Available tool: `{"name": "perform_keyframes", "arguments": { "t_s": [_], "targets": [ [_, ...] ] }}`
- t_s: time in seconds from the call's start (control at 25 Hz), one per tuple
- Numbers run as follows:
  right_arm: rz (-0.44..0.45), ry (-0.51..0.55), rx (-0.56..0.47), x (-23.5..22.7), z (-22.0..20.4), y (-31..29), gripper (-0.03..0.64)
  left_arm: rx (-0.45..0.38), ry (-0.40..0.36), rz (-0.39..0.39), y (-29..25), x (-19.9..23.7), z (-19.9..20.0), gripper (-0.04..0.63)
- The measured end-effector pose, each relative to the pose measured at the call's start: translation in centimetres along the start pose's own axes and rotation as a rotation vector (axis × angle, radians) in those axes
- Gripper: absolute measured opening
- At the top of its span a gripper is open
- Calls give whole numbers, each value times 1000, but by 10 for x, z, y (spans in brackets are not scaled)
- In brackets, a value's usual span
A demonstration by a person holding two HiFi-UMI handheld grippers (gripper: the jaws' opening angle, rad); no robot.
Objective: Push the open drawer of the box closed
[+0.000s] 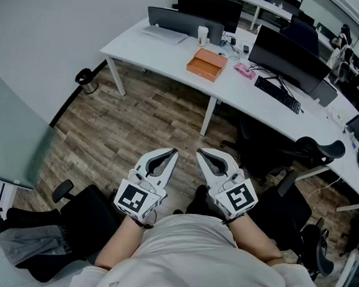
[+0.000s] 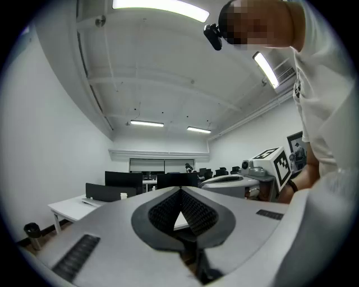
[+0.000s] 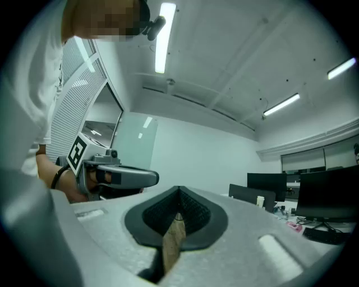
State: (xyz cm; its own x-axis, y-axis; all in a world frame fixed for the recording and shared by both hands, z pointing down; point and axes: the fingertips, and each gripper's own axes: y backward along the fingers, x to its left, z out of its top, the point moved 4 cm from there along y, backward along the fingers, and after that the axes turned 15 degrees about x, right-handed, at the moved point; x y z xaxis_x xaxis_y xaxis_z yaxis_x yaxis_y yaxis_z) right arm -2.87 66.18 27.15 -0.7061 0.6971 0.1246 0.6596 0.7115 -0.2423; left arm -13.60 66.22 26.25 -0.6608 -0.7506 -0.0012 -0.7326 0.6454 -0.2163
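Observation:
The orange box (image 1: 207,64) lies far off on the white desk (image 1: 165,53); from here I cannot tell how its drawer stands. Both grippers are held level in front of the person's chest, side by side over the wooden floor, well short of the desk. My left gripper (image 1: 175,150) (image 2: 180,189) is shut with its tips meeting and nothing between them. My right gripper (image 1: 199,151) (image 3: 179,188) is also shut and holds nothing. Each gripper shows beside the other in the gripper views.
On the desk stand monitors (image 1: 291,52), a keyboard (image 1: 278,94), a cup (image 1: 202,35) and a pink item (image 1: 244,71). Office chairs (image 1: 270,152) crowd the right; another chair (image 1: 71,221) is at the lower left. A small black bin (image 1: 85,78) stands by the wall.

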Motion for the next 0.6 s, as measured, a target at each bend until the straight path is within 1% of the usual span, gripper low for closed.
{"name": "perform_keyframes", "arguments": {
  "t_s": [0.36, 0.6],
  "targets": [
    [15, -2, 10, -1, -2, -13, 2, 2, 17, 3, -1, 12, -4, 0],
    [31, -9, 9, -12, -4, -25, 2, 13, 36, 15, -9, 26, -8, 0]
  ]
}}
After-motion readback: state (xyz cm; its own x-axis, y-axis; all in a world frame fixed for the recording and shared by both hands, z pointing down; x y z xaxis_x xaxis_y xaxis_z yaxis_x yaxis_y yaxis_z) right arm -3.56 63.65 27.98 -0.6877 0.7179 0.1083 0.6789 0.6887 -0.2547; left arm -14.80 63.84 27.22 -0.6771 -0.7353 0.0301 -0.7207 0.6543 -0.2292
